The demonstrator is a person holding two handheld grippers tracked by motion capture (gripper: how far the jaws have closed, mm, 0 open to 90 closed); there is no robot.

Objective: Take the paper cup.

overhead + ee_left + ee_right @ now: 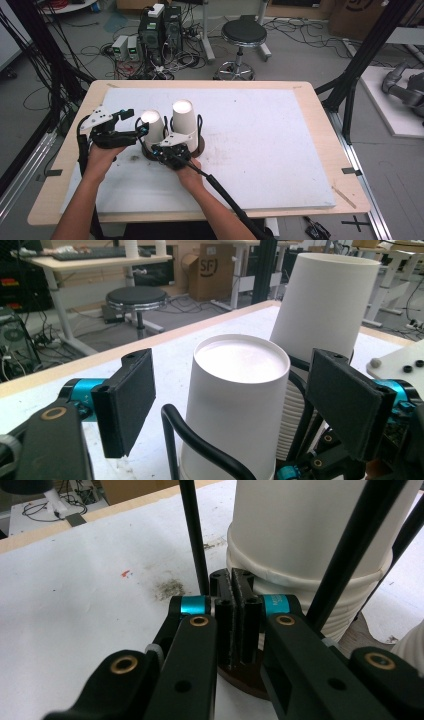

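Cups upside down in a wire holder, left gripper (235, 405) wide open around the near stack.
Paper cup (240, 390) is light and crushable: pinch gently at mid-wall. Your right gripper (239, 615) is closed, nothing visibly between its pads, by the holder's base (245, 675).

Two upturned white cup stacks, a shorter (151, 126) and a taller (183, 120), stand in a dark holder (199, 145) toward the table's (300, 100) left edge, with the left gripper (131, 126) beside the shorter and the right gripper (172, 150) at the holder's near side.
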